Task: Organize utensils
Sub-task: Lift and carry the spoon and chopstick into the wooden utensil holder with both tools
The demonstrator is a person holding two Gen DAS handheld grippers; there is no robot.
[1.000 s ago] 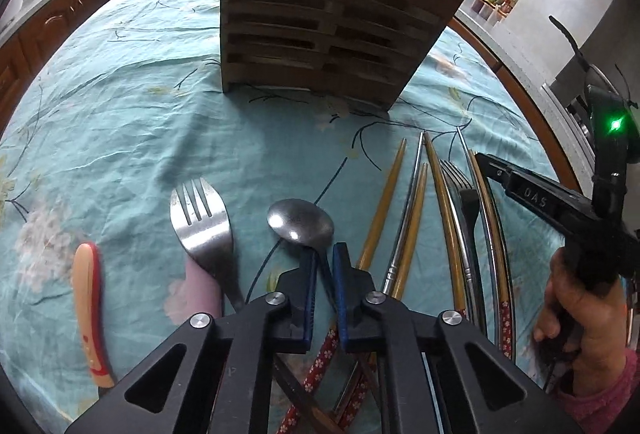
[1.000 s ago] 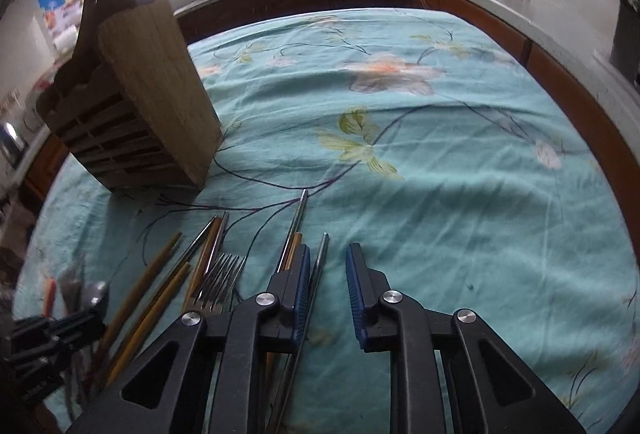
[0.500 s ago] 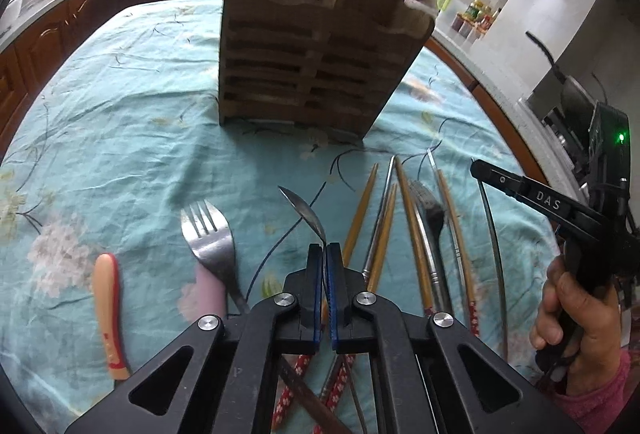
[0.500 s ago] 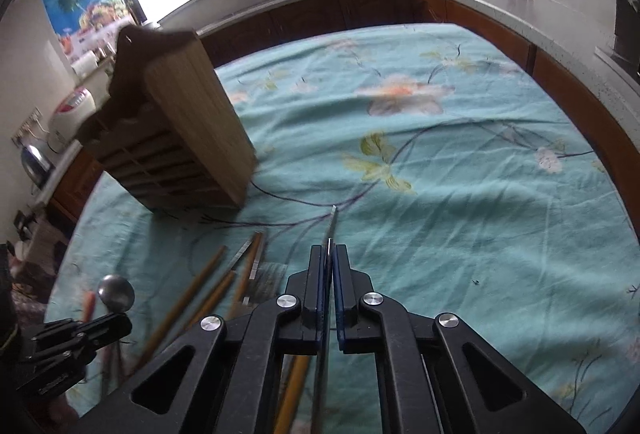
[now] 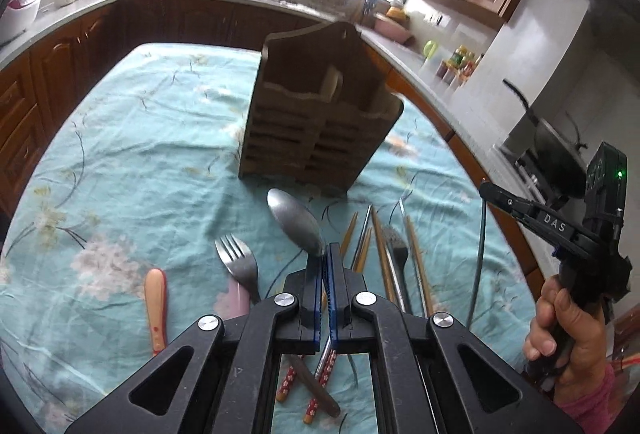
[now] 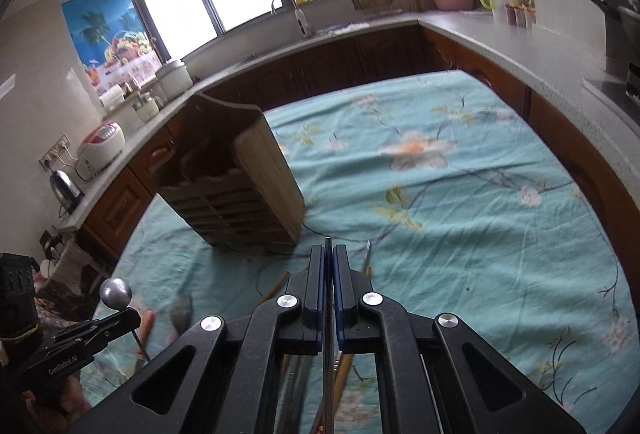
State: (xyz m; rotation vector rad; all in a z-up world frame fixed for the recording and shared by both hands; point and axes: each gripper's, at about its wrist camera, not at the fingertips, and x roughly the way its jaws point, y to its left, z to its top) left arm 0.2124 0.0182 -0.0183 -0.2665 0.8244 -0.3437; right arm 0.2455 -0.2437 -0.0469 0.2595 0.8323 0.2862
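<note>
1. My left gripper (image 5: 327,262) has closed on the spoon (image 5: 295,220) since a second ago; then the spoon lay flat on the cloth between my parted fingers. Now it is up off the cloth, its bowl in front of the wooden holder's (image 5: 316,122) base.
2. My right gripper (image 6: 328,266) has also closed, on a thin metal chopstick (image 6: 328,248). It has come up with me, its tip pointing just right of the wooden holder.
3. I judge that both pickups are done and the carry to the wooden holder's top openings comes next.
4. The rest lie on the cloth nearer me than the wooden holder: a steel fork (image 5: 239,264), a pale handle with a red edge (image 5: 156,304) to its left, and wooden and metal chopsticks (image 5: 378,246) fanned to its right.
5. The spoon is smooth dull steel with an oval bowl. The wooden holder is slatted and boxy, with a peaked back board. The tablecloth (image 5: 132,162) is soft, wrinkled teal fabric with printed blossoms.
</note>
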